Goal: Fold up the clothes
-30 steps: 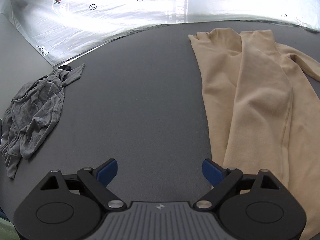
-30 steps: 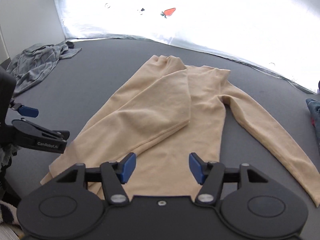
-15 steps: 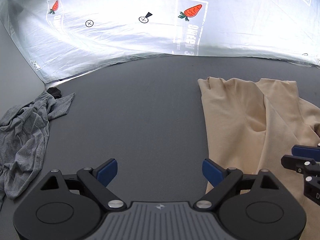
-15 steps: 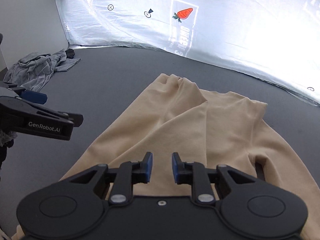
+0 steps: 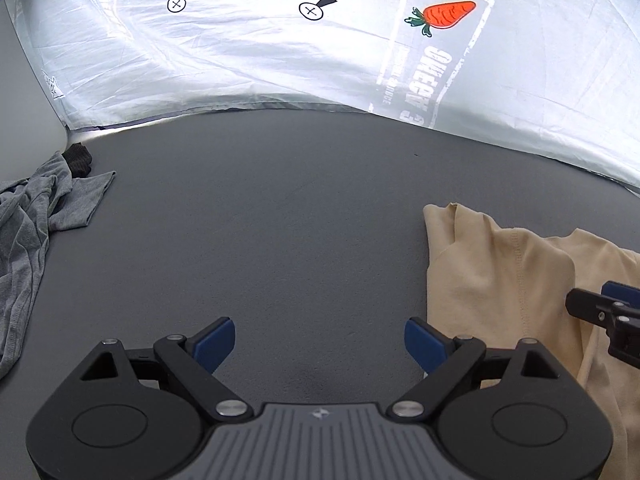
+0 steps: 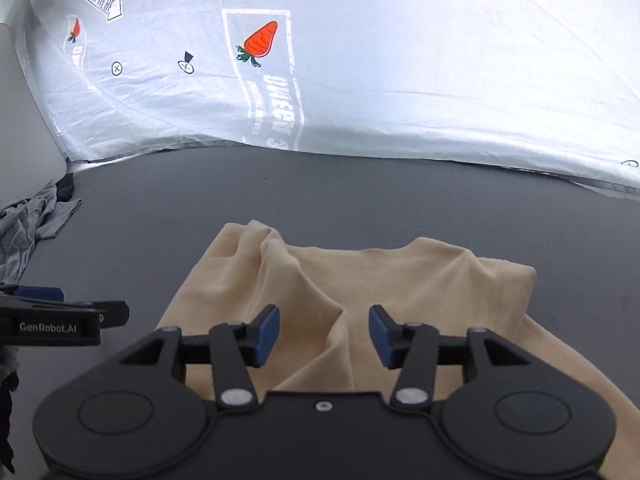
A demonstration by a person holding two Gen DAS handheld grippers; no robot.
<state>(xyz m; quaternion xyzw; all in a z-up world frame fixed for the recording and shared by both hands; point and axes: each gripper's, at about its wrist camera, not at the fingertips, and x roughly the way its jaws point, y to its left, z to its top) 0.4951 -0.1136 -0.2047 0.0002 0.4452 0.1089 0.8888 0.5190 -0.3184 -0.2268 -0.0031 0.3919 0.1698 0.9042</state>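
A beige long-sleeved top (image 6: 384, 280) lies on the dark table (image 6: 360, 184), one sleeve folded over its body. My right gripper (image 6: 324, 332) hovers over its upper part; the jaws are opening, with a raised fold of cloth below the gap and the pads not pressing on it. In the left wrist view the top (image 5: 500, 272) lies at the right. My left gripper (image 5: 320, 344) stands wide open over bare table just left of the top's edge, holding nothing. The right gripper's fingers (image 5: 600, 308) show at that view's right edge.
A crumpled grey garment (image 5: 36, 220) lies at the table's left side, a small dark item (image 5: 78, 158) beside it. A silver sheet with carrot prints (image 6: 360, 60) rises behind the table's far edge. The left gripper's finger (image 6: 60, 316) shows at the right view's left.
Both grippers have moved toward the top's collar end and the far edge. The right gripper's jaws narrowed half a second ago and now stand wider. The left gripper stayed wide open.
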